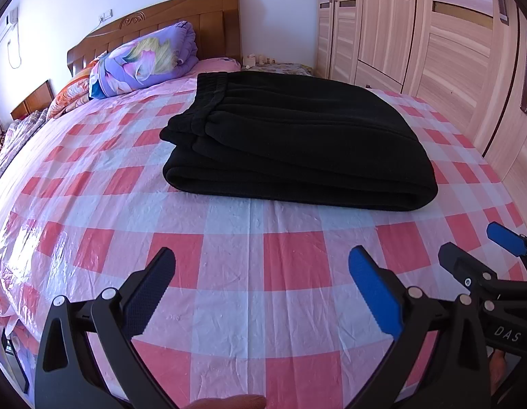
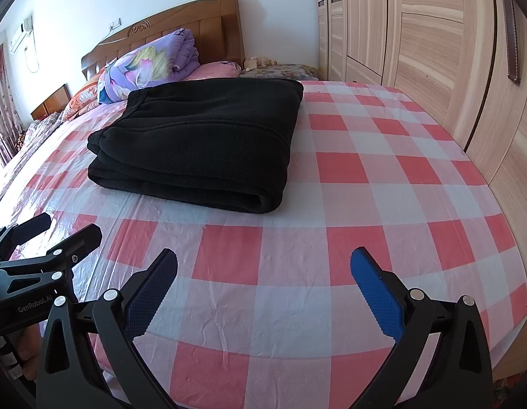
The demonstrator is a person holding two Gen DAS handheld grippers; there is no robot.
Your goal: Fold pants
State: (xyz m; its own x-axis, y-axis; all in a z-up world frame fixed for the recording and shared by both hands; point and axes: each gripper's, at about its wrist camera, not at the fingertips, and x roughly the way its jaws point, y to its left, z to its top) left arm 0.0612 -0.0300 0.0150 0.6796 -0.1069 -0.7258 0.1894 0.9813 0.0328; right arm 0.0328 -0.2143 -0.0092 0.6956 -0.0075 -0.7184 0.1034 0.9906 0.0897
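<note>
Black pants (image 1: pixel 297 136) lie folded into a thick rectangle on the bed, waistband toward the headboard; the right wrist view shows the same pants (image 2: pixel 202 143) at centre left. My left gripper (image 1: pixel 261 259) hovers open over the checked sheet, well short of the pants' near fold, nothing between its fingers. My right gripper (image 2: pixel 263 259) is also open and empty, nearer the foot of the bed. Each gripper shows in the other's view: the right gripper (image 1: pixel 475 242) at the right edge, the left gripper (image 2: pixel 69 225) at the left edge, both with fingers apart.
A red, pink and white checked plastic sheet (image 1: pixel 229 255) covers the bed. A purple floral quilt (image 1: pixel 147 58) sits by the wooden headboard (image 1: pixel 195 13). A wardrobe (image 1: pixel 434 34) stands along the right side. A nightstand (image 2: pixel 280 68) is by the far corner.
</note>
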